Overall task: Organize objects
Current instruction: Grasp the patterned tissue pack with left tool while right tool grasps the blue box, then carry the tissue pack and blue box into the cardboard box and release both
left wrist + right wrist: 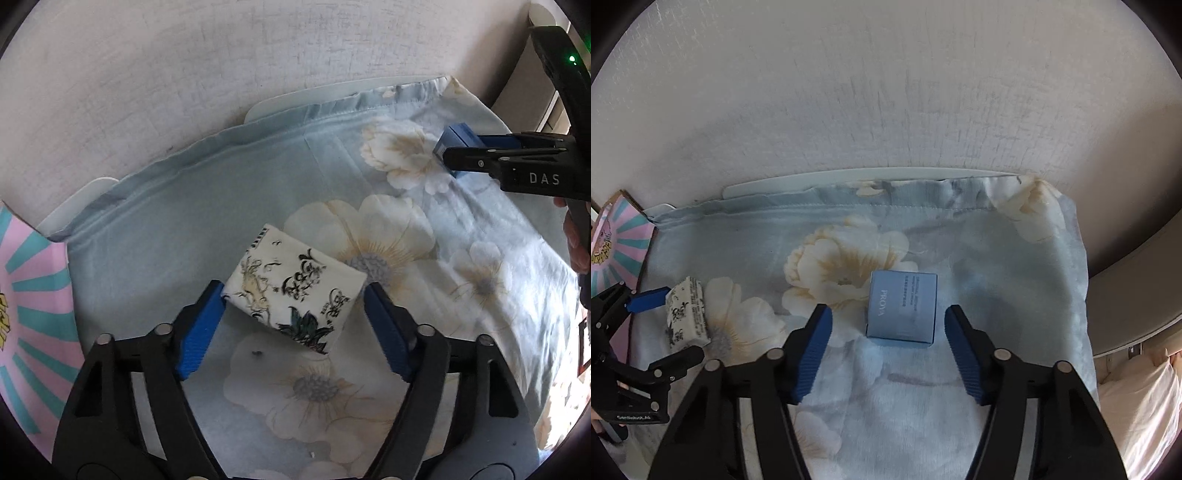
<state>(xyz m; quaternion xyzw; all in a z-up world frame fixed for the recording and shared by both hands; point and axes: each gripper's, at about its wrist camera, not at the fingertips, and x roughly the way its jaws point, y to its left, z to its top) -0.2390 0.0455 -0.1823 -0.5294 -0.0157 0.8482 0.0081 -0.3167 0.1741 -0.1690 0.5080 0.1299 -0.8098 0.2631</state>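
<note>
A white packet with black and green print [293,290] lies on the blue floral cloth [177,236]. My left gripper [293,295] is open, its blue fingers on either side of the packet, close to its ends. A small blue box [902,304] printed PROYA lies on the cloth. My right gripper [886,317] is open around it, with gaps on both sides. The right gripper also shows in the left wrist view [452,155], with the blue box [456,140] between its fingers. The left gripper [672,325] and the packet [686,312] show at the left of the right wrist view.
A pink and teal striped box [33,314] stands at the cloth's left edge, also in the right wrist view [617,254]. A white textured wall [886,110] runs behind. A white table rim [849,177] shows past the cloth. Cream bedding [1137,406] lies at the lower right.
</note>
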